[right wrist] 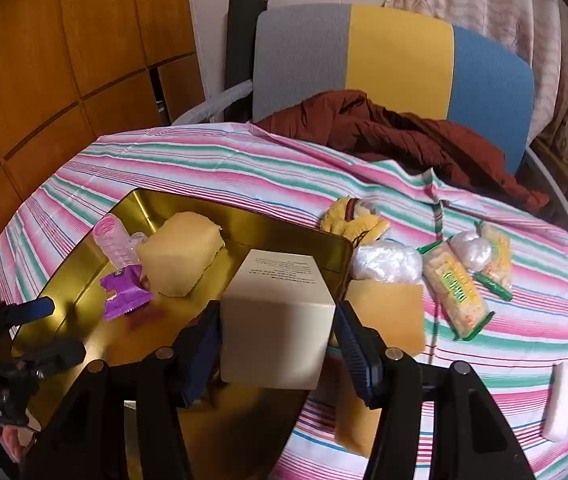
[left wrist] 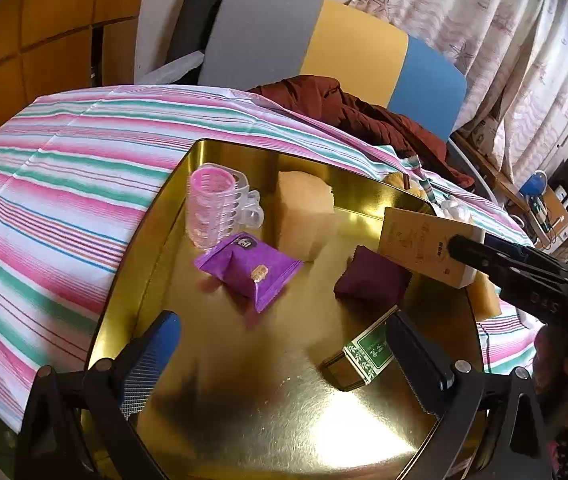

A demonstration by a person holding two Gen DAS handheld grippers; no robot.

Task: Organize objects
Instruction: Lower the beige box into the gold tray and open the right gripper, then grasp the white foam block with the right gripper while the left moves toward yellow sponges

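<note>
Cream box (right wrist: pixel 280 320) gripped by right tool (right wrist: pixel 278 344) over gold tray (left wrist: pixel 244 420) edge, left tool (left wrist: pixel 280 356) open, empty.

The left tongs (left wrist: pixel 280 360) stand wide apart over a gold tray (left wrist: pixel 244 420) on the striped table (left wrist: pixel 64 168), gripping nothing. Between their tips lies a small green box (left wrist: pixel 357 358), close against the right-hand pad. Farther in sit a purple packet (left wrist: pixel 250 268), a pink roller (left wrist: pixel 214 210) and a pale sponge (left wrist: pixel 303 216). The right tongs (left wrist: pixel 467 254) hold a cream box (left wrist: pixel 423 246) above the tray.
</note>
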